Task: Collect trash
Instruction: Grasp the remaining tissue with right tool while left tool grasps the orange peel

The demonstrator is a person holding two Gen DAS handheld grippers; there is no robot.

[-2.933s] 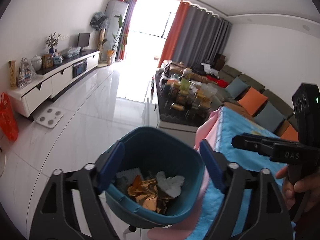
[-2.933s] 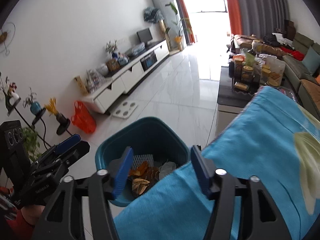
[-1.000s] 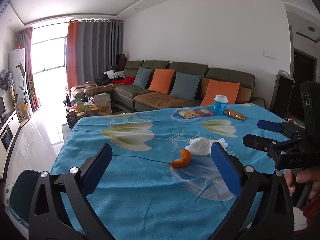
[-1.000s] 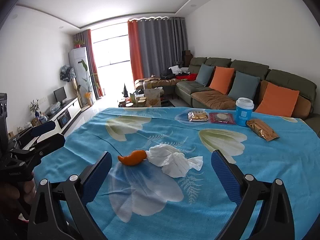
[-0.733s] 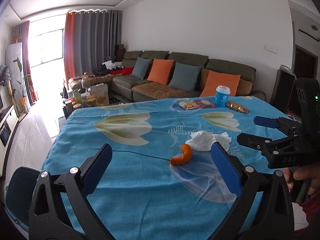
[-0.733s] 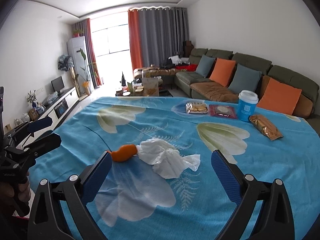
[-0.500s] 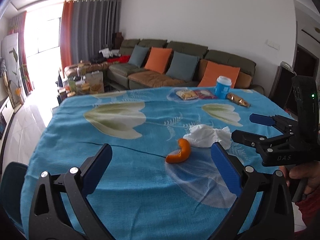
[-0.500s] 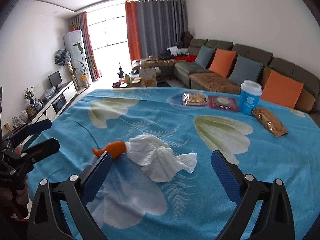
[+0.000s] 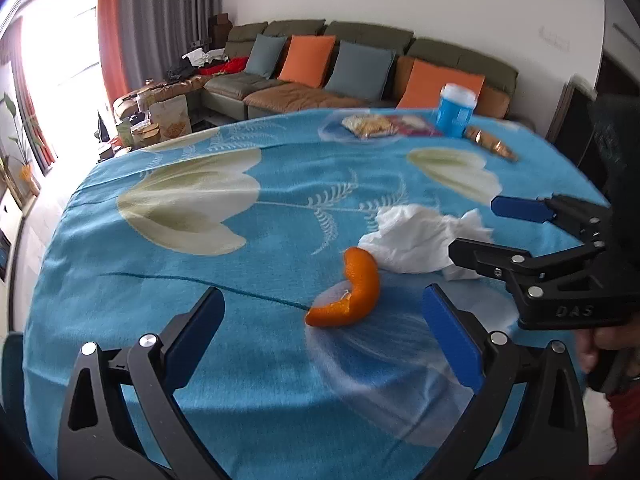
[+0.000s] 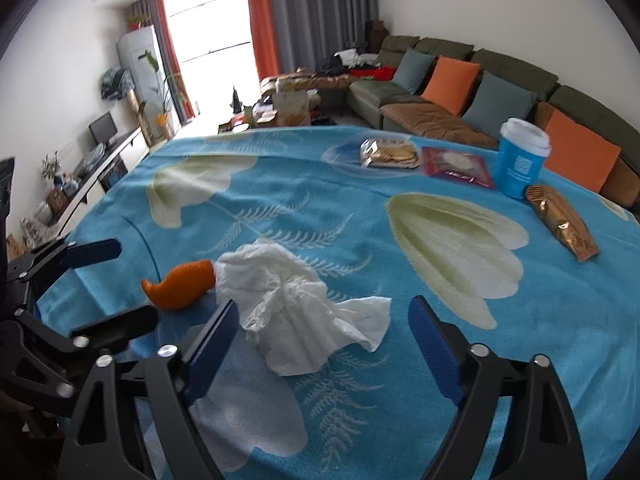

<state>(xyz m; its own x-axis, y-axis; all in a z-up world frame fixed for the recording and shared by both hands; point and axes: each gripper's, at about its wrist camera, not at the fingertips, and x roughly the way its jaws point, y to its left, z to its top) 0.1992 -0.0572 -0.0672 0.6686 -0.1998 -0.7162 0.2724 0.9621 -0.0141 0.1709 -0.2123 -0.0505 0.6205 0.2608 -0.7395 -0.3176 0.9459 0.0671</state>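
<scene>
An orange peel (image 9: 352, 292) is lying on the blue flowered cloth of the worktop (image 9: 240, 360), curved like a crescent; in the left wrist view its long axis is running from low left up toward the far right, with the hollow of the curve facing left. Its skin is bright orange and one edge is showing pale pith. Touching its far end, a crumpled white tissue (image 10: 296, 304) is sprawling across the cloth, its loose corner trailing to the right in the right wrist view.

The left gripper (image 9: 324, 340) is hovering with its fingers spread wide apart and holding nothing; the peel is sitting just ahead of the gap between them. The right gripper (image 10: 320, 344) is likewise gaping and empty, with the tissue lying between and just beyond its fingers.

Well apart at the far side are sitting a blue cup (image 10: 520, 160), a gold packet (image 10: 564, 224) and two snack packs (image 10: 424, 158).
</scene>
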